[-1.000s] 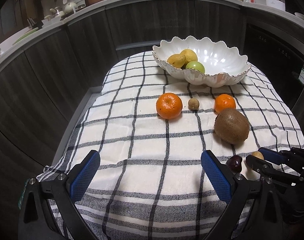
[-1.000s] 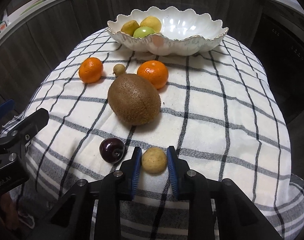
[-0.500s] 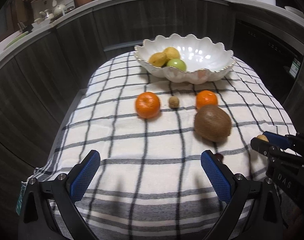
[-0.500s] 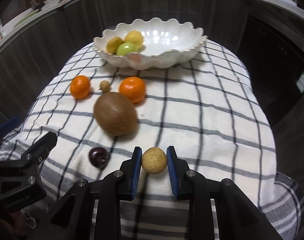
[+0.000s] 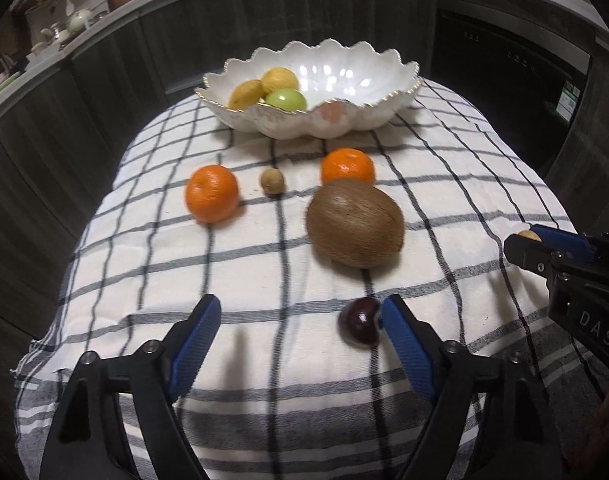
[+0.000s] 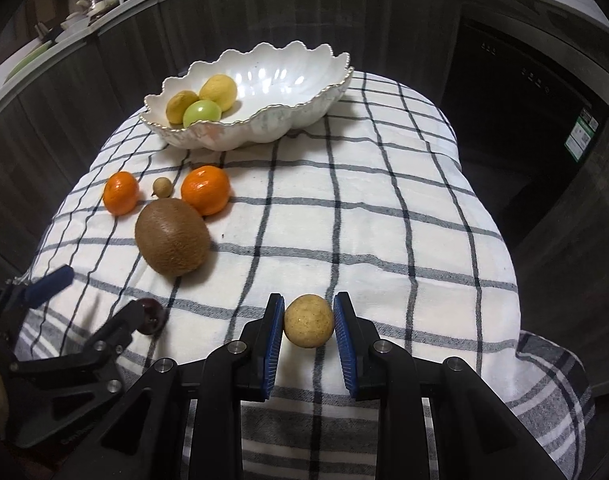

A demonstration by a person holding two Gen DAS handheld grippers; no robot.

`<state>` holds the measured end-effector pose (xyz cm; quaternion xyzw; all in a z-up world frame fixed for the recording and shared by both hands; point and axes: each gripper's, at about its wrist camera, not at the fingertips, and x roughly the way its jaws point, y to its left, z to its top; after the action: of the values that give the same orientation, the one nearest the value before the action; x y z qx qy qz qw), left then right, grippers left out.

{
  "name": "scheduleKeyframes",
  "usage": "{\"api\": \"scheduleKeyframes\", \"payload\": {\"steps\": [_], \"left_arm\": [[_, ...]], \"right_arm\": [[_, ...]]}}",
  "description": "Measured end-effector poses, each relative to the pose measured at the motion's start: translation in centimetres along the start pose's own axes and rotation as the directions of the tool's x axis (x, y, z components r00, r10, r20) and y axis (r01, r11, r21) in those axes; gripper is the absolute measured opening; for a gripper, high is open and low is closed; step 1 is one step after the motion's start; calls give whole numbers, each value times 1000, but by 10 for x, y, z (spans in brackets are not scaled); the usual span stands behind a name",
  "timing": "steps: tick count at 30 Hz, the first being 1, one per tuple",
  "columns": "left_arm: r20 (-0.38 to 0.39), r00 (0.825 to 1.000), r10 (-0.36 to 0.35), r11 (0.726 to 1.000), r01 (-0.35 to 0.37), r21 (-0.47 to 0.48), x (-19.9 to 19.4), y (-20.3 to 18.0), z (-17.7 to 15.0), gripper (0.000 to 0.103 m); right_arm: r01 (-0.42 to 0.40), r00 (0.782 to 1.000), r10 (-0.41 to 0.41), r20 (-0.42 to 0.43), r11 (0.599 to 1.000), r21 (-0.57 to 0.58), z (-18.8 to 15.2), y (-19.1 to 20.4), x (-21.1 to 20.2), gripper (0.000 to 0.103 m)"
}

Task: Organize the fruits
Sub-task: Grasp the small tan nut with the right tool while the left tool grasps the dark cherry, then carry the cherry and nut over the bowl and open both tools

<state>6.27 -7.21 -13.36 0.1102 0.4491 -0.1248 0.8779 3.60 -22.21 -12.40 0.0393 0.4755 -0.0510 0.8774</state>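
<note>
While the right claw (image 6: pixel 308 322) is lifting the small tan fruit (image 6: pixel 308 321), pinched between its pads, off the checked cloth (image 6: pixel 384 240), the left claw (image 5: pixel 300 338) is sliding in wide open beside the dark cherry (image 5: pixel 359 327). 3 fruits are sitting in the far bowl (image 6: pixel 304 116); that delivery seems next.

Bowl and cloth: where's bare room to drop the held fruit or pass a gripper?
Free: right half of the white bowl, and the checked cloth right of the kiwi. Crowded: bowl's left end with three fruits, and the cluster of tangerines, nut, kiwi, cherry.
</note>
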Motion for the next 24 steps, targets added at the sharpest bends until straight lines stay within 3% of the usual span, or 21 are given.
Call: {"api": "scheduleKeyframes", "payload": {"steps": [3, 10, 17, 24], "left_arm": [[-17, 1000, -13, 1000, 13, 10, 7, -5, 1, 63], [-30, 999, -23, 999, 25, 39, 15, -15, -2, 60], [-42, 998, -53, 997, 55, 56, 18, -20, -2, 28], [-9, 999, -45, 997, 45, 63, 9, -16, -2, 28]], "right_arm": [[-4, 1000, 4, -4, 1000, 9, 0, -4, 2, 27], [-12, 1000, 12, -7, 1000, 23, -1, -7, 4, 27], [-11, 1000, 11, -9, 1000, 25, 0, -8, 6, 27], [-16, 1000, 17, -6, 1000, 20, 0, -6, 4, 27]]}}
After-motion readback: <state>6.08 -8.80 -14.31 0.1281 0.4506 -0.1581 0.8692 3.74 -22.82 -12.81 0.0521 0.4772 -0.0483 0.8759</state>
